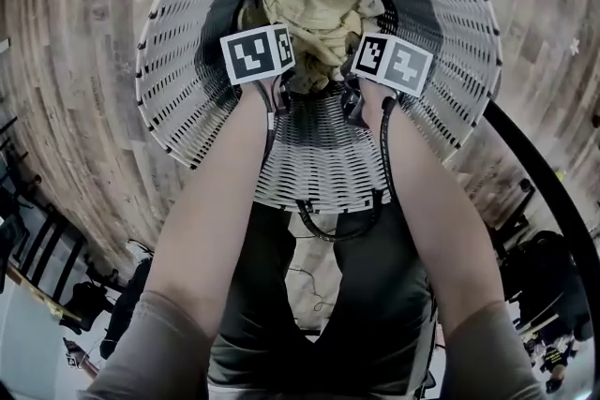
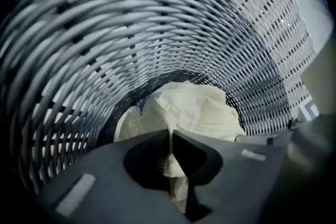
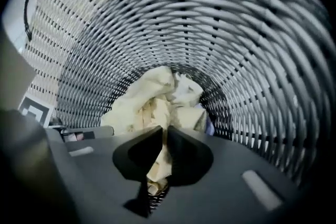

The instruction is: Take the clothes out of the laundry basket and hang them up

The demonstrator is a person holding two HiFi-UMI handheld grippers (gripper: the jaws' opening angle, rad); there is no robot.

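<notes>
Cream garment lies pinched in left claw and right claw.

Laundry basket, white, woven: one.
Pale yellow garment, crumpled at basket bottom: one heap; single piece or several, cannot tell.
Bluish fabric scrap at heap's edge: one.
Handheld grippers: two, left gripper and right gripper.
Marker cubes: two, one per gripper, left marker cube and right marker cube.
Forearms: two, left forearm and right forearm.
Black cables: two, left cable and right cable.
</notes>
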